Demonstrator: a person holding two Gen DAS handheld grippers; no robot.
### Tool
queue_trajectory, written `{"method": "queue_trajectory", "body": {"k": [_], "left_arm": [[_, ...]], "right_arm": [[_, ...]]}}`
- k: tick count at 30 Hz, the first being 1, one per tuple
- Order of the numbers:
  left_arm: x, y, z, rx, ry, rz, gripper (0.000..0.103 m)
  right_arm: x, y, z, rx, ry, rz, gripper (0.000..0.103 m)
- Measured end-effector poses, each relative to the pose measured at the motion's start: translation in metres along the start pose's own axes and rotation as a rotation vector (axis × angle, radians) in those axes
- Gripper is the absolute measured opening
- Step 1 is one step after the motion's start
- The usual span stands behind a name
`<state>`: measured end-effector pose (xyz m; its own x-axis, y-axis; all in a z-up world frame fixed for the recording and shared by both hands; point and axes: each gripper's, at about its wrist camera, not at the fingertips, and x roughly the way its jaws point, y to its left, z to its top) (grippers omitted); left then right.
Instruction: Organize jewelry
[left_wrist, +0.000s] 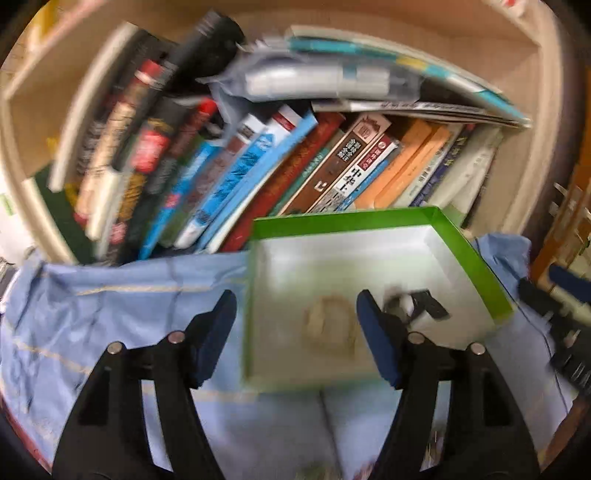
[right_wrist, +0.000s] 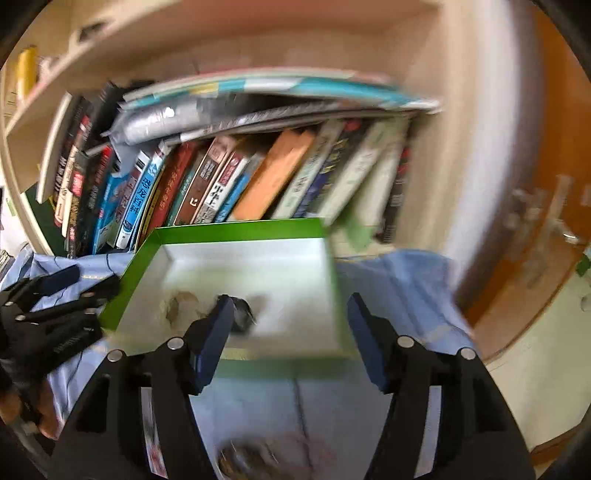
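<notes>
Far left, in the left wrist view: a rumpled light blue cloth (left_wrist: 110, 306) spread over the surface, marked by thin pale lines. Behind it, a beige shelf (left_wrist: 22, 122) packed with leaning books (left_wrist: 229, 173), more lying flat on top under a silver-grey plastic pouch (left_wrist: 303, 79). Further right, a shallow green box (left_wrist: 476, 258) with a white floor, resting on the cloth just before the books. Inside, toward the near half, a pale beige loop of jewelry (left_wrist: 328, 325), blurred, and just to its right a small dark piece (left_wrist: 424, 302), too smeared to name. Left gripper (left_wrist: 295, 332) spread wide, nothing between its blue pads (left_wrist: 214, 332): left finger over the cloth, right finger over the box floor, beside the beige loop. At the far right edge, the black frame of the right gripper (left_wrist: 561, 332).

In the right wrist view, the left gripper (right_wrist: 55, 314) at the left edge by the box's green wall (right_wrist: 129, 280), a hand (right_wrist: 22, 410) beneath it. Beige jewelry (right_wrist: 177, 306) and dark piece (right_wrist: 242, 312) on the white floor, the latter partly hidden behind the near finger. Right gripper (right_wrist: 291, 332) likewise spread apart and empty, straddling the box's near right corner. Low in the frame, a blurred round brownish object (right_wrist: 247, 458) on the cloth (right_wrist: 399, 280).
</notes>
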<state>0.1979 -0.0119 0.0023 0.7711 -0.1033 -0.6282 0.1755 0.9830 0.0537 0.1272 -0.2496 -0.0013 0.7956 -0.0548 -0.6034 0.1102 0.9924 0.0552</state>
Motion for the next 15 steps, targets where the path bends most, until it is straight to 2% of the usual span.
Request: {"method": "queue_trajectory", "body": {"k": [3, 4, 6, 8, 9, 10, 12, 15], "left_arm": [[-0.038, -0.001, -0.049, -0.012, -0.006, -0.002, 0.08], [-0.046, -0.002, -0.064, -0.014, 0.004, -0.009, 0.084], [-0.049, -0.006, -0.091, -0.013, 0.047, -0.034, 0.085], [-0.042, -0.01, -0.117, -0.008, 0.13, -0.054, 0.085], [-0.038, -0.011, -0.123, 0.002, 0.159, -0.056, 0.085], [-0.035, -0.013, -0.13, 0.021, 0.185, -0.051, 0.085], [-0.033, -0.016, -0.138, 0.048, 0.2, -0.038, 0.085], [-0.034, -0.016, -0.142, 0.043, 0.205, -0.06, 0.087]], "right_arm": [[-0.028, -0.025, -0.039, 0.056, 0.02, 0.02, 0.072], [-0.03, -0.031, -0.053, 0.07, 0.039, 0.027, 0.072], [-0.028, -0.037, -0.081, 0.093, 0.098, 0.024, 0.072], [-0.021, -0.037, -0.106, 0.082, 0.167, 0.007, 0.072], [-0.017, -0.035, -0.112, 0.064, 0.19, -0.001, 0.069], [-0.01, -0.029, -0.118, 0.033, 0.215, -0.016, 0.057], [0.0, -0.023, -0.123, 0.006, 0.245, -0.022, 0.047], [0.012, -0.019, -0.124, 0.02, 0.245, -0.012, 0.047]]}}
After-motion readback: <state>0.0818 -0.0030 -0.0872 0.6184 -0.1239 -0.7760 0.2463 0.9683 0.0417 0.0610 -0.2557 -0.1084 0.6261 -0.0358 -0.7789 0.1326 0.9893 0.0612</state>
